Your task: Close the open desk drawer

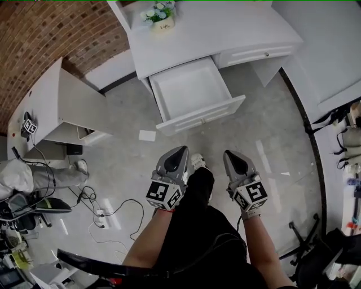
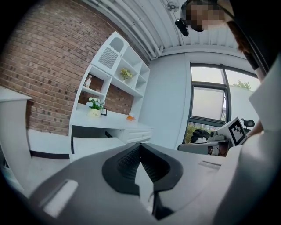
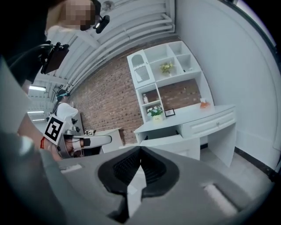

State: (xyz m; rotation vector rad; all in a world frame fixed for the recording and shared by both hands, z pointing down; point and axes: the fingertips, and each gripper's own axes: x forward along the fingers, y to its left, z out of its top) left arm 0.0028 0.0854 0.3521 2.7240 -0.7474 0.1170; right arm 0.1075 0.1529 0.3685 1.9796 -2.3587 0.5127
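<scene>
white desk drawer (image 1: pixel 194 96) pulled fully out below tabletop (image 1: pixel 214 31), empty inside, panelled front with small knob; second drawer (image 1: pixel 255 54) beside it shut.

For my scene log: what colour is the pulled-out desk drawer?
White; the open white desk drawer shows best in the head view.

We count one white desk (image 1: pixel 225 34); in it, one open drawer (image 1: pixel 192 93) and one shut drawer (image 1: pixel 256 55); on it, one flower pot (image 1: pixel 161 17); before it, two grippers: left gripper (image 1: pixel 181 150), right gripper (image 1: pixel 229 153).
</scene>
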